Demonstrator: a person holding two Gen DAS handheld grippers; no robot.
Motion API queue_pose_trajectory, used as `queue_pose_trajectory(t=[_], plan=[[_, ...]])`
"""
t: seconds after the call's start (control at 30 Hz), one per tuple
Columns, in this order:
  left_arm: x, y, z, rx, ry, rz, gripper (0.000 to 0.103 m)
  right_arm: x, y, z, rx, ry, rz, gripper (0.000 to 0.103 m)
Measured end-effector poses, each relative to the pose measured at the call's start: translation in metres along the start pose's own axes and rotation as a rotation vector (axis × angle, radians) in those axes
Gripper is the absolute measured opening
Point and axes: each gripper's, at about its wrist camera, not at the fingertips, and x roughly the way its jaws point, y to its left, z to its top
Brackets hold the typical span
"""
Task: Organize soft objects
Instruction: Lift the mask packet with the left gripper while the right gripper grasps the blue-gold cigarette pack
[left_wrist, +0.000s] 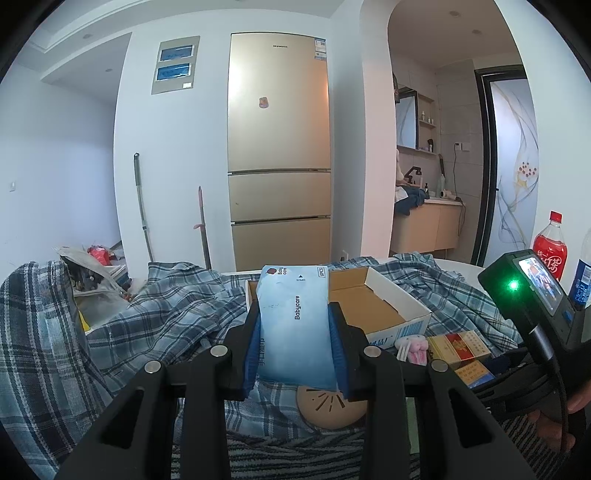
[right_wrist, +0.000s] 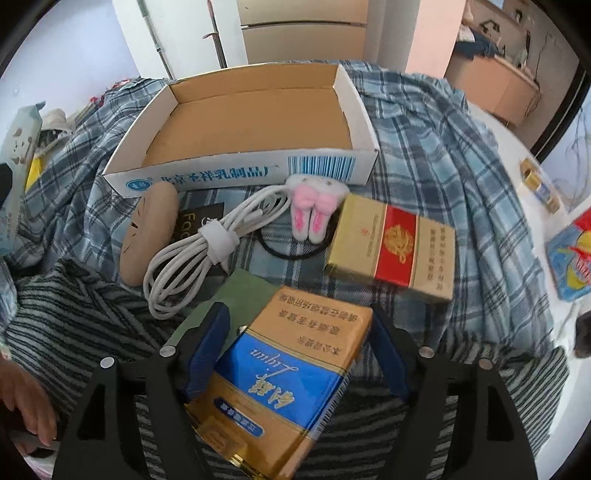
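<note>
The wipes pack is clamped upright in the left gripper, raised before the box, whose cardboard floor is bare. The right gripper clamps a blue pack. Cable, bunny tie and red pack lie on plaid cloth outside.

Soft daylight; heavy fisheye edge warp

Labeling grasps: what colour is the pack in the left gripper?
Pale blue wipes pack with dark lettering, clearest in the left wrist view.
</note>
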Motion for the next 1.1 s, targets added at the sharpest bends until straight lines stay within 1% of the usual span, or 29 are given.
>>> queue_pose_trajectory(t=[0.07,0.13,0.27,0.37,0.43,0.47,0.5,0.53,0.57,0.67,0.7,0.73,0.87,0.93,0.97,1.1], plan=[[0.0,0.0,0.0,-0.002,0.001,0.0,0.035,-0.001,-0.001,-0.001,0.019,0.002,0.007,0.075],[0.0,0.0,0.0,-0.001,0.003,0.0,0.035,-0.002,-0.002,-0.003,0.032,-0.003,-0.009,0.079],[0.001,0.0,0.0,0.004,0.0,-0.002,0.035,-0.003,-0.008,-0.005,0.054,-0.013,-0.027,0.079],[0.001,-0.001,-0.001,0.007,-0.003,-0.002,0.035,-0.001,-0.011,-0.005,0.068,-0.001,-0.003,0.079],[0.001,-0.001,-0.001,0.006,-0.002,-0.002,0.035,-0.003,-0.012,-0.006,0.073,-0.015,0.019,0.079],[0.001,-0.001,-0.001,0.006,-0.001,-0.003,0.035,-0.004,-0.011,-0.006,0.072,-0.024,0.022,0.076],[0.001,-0.001,-0.001,0.006,-0.001,-0.002,0.035,-0.005,-0.009,-0.005,0.06,-0.031,0.018,0.068],[0.001,-0.001,-0.001,0.006,-0.002,-0.003,0.035,-0.005,-0.007,-0.005,0.046,-0.033,0.014,0.066],[0.001,-0.002,-0.001,0.006,-0.002,-0.002,0.035,-0.005,-0.005,-0.004,0.036,-0.03,0.009,0.066],[0.001,-0.001,-0.001,0.008,-0.002,-0.003,0.035,-0.005,-0.006,-0.004,0.045,-0.038,0.006,0.062],[0.001,-0.001,-0.001,0.008,-0.003,-0.002,0.035,-0.006,-0.007,-0.005,0.048,-0.045,0.005,0.058],[0.0,-0.001,-0.001,0.009,-0.006,-0.002,0.035,-0.007,-0.009,-0.005,0.054,-0.06,0.008,0.055],[-0.005,-0.002,-0.001,0.009,-0.029,-0.009,0.035,-0.023,-0.015,-0.012,0.062,-0.151,0.044,0.053],[-0.011,-0.002,-0.001,0.003,-0.056,-0.035,0.035,-0.033,-0.013,-0.015,0.027,-0.215,0.062,0.052],[-0.014,-0.003,-0.001,0.004,-0.074,-0.034,0.035,-0.038,-0.01,-0.017,0.0,-0.245,0.06,0.052],[-0.022,-0.006,-0.001,0.023,-0.112,-0.032,0.035,-0.057,-0.003,-0.026,-0.072,-0.396,0.028,0.052]])
